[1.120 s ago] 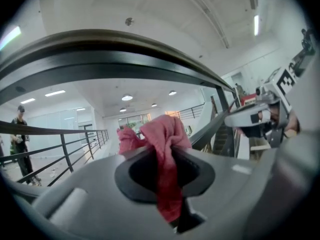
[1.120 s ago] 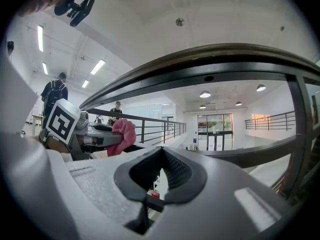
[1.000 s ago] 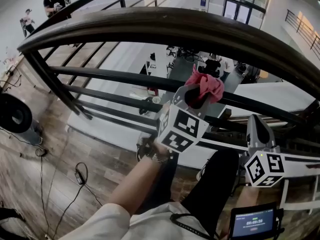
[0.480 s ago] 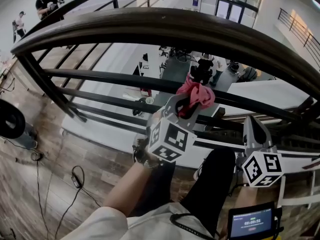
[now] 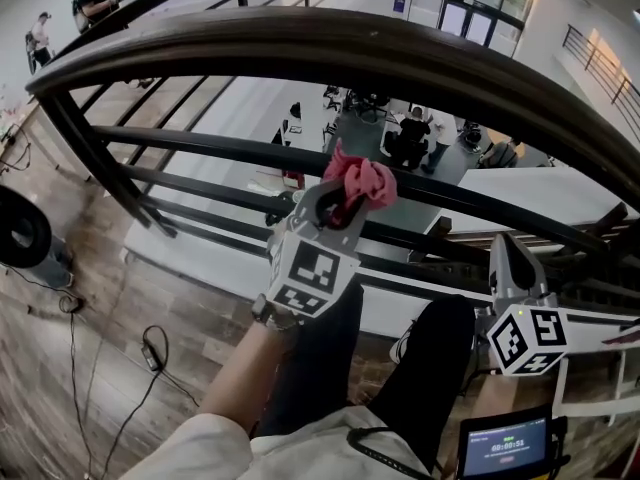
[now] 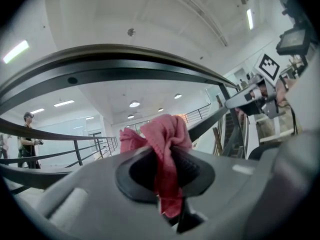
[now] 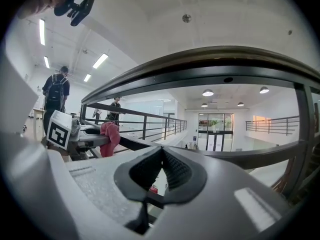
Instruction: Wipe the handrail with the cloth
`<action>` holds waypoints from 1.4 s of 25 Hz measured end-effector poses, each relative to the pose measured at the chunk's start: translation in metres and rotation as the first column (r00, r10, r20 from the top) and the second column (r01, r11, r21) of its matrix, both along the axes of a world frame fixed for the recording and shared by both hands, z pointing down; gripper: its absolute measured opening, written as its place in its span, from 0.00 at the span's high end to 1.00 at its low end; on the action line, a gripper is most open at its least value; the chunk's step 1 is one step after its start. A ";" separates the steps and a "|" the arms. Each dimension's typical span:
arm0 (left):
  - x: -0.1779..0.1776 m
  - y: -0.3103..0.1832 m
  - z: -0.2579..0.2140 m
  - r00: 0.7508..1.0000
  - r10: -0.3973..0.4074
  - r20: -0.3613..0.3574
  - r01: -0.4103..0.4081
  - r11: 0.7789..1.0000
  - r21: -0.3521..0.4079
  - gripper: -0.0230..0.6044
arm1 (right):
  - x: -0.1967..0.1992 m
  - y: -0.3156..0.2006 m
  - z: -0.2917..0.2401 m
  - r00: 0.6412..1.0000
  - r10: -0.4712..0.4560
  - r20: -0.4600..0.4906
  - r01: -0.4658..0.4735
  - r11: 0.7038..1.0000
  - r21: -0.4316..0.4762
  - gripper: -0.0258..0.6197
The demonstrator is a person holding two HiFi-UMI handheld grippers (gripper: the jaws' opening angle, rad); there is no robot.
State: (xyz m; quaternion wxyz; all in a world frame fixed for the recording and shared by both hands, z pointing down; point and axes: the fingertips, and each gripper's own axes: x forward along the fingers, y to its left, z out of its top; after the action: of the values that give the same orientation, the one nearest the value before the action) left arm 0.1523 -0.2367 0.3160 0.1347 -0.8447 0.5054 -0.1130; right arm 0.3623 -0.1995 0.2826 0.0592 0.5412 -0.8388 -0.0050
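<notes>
Both sit below the handrail (image 5: 400, 63): my left gripper (image 5: 345, 200) pinches the pink cloth (image 5: 362, 183), and my right gripper (image 5: 506, 253) has its jaws pressed together, empty.

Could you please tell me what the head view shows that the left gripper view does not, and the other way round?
Only the head view shows the wooden floor, a cable lying on it, and a small screen. Only the left gripper view shows, close up, the dark fingers shut on the cloth, plus ceiling lights. Both show the pink cloth, the handrail and the right gripper.
</notes>
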 end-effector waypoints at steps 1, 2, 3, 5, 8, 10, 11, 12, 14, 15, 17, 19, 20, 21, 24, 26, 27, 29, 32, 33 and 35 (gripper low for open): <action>-0.007 -0.001 -0.002 1.000 -0.007 0.002 0.007 1.000 0.005 0.85 | -0.002 -0.001 0.000 1.000 -0.005 -0.005 0.005 1.000 -0.002 0.96; -0.014 -0.002 -0.003 1.000 -0.016 0.000 0.016 1.000 0.008 0.85 | -0.005 -0.003 0.000 1.000 -0.008 -0.009 0.008 1.000 -0.003 0.96; -0.022 -0.002 -0.003 1.000 -0.028 -0.004 0.028 1.000 0.009 0.85 | -0.006 -0.003 0.000 1.000 -0.010 -0.011 0.010 1.000 -0.005 0.96; -0.038 -0.001 -0.003 0.999 -0.052 -0.011 0.052 0.999 0.008 0.85 | -0.011 -0.003 0.000 1.000 -0.012 -0.012 0.012 1.000 -0.007 0.96; -0.063 0.001 -0.004 0.995 -0.094 -0.024 0.094 0.996 0.004 0.85 | -0.018 -0.003 0.000 1.000 -0.021 -0.009 0.021 1.000 -0.010 0.96; -0.079 -0.001 -0.006 0.991 -0.128 -0.031 0.128 0.992 0.005 0.85 | -0.025 -0.007 0.001 0.999 -0.036 -0.008 0.036 0.999 -0.014 0.96; -0.088 -0.002 -0.007 0.989 -0.146 -0.035 0.146 0.989 0.006 0.85 | -0.028 -0.009 0.001 0.999 -0.044 -0.009 0.044 0.999 -0.017 0.96; -0.097 -0.002 -0.008 0.986 -0.164 -0.038 0.164 0.986 0.008 0.85 | -0.031 -0.010 0.002 0.999 -0.050 -0.009 0.050 0.999 -0.019 0.96; -0.114 -0.001 -0.009 0.979 -0.199 -0.047 0.200 0.980 0.011 0.85 | -0.035 -0.010 0.002 0.998 -0.059 -0.008 0.059 0.998 -0.023 0.96; -0.123 0.000 -0.010 0.975 -0.218 -0.051 0.219 0.976 0.012 0.85 | -0.037 -0.009 0.002 0.998 -0.062 -0.008 0.062 0.998 -0.024 0.96; -0.142 0.001 -0.011 0.964 -0.260 -0.059 0.261 0.965 0.014 0.85 | -0.039 -0.010 0.002 0.998 -0.067 -0.009 0.067 0.997 -0.025 0.96; -0.163 0.001 -0.012 0.949 -0.307 -0.071 0.309 0.951 0.013 0.85 | -0.041 -0.010 0.002 0.997 -0.073 -0.009 0.073 0.997 -0.028 0.96; -0.174 0.002 -0.013 0.940 -0.332 -0.078 0.334 0.942 0.012 0.85 | -0.042 -0.010 0.002 0.997 -0.077 -0.009 0.077 0.997 -0.030 0.96; -0.184 0.002 -0.015 0.931 -0.357 -0.081 0.359 0.933 0.014 0.85 | -0.044 -0.010 0.002 0.997 -0.080 -0.008 0.080 0.996 -0.032 0.96; -0.205 0.001 -0.024 0.906 -0.419 -0.064 0.422 0.905 0.049 0.85 | -0.049 -0.011 0.002 0.996 -0.088 -0.006 0.087 0.996 -0.037 0.96; -0.212 0.000 -0.032 0.892 -0.449 -0.057 0.452 0.889 0.075 0.85 | -0.053 -0.012 0.002 0.996 -0.092 -0.002 0.092 0.995 -0.037 0.96; -0.214 -0.002 -0.035 0.888 -0.456 -0.055 0.459 0.885 0.081 0.85 | -0.055 -0.012 0.002 0.996 -0.095 0.000 0.094 0.995 -0.037 0.96; -0.213 -0.006 -0.040 0.891 -0.451 -0.044 0.453 0.888 0.074 0.84 | -0.057 -0.012 0.000 0.995 -0.098 0.004 0.098 0.995 -0.033 0.96; -0.206 -0.013 -0.041 0.899 -0.436 -0.031 0.437 0.898 0.043 0.84 | -0.058 -0.012 -0.002 0.995 -0.103 0.004 0.103 0.994 -0.021 0.96; -0.203 -0.013 -0.041 0.902 -0.432 -0.030 0.432 0.901 0.031 0.84 | -0.057 -0.011 -0.003 0.995 -0.103 0.002 0.103 0.995 -0.016 0.96; -0.194 -0.011 -0.042 0.907 -0.421 -0.014 0.421 0.907 0.010 0.85 | -0.054 -0.009 -0.004 0.995 -0.103 -0.002 0.103 0.995 -0.008 0.96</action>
State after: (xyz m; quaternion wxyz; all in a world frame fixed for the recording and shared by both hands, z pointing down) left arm -0.0415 -0.2473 0.2736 0.1097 -0.7156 0.6772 -0.1314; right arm 0.3085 -0.2082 0.2783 0.0619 0.4969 -0.8656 -0.0052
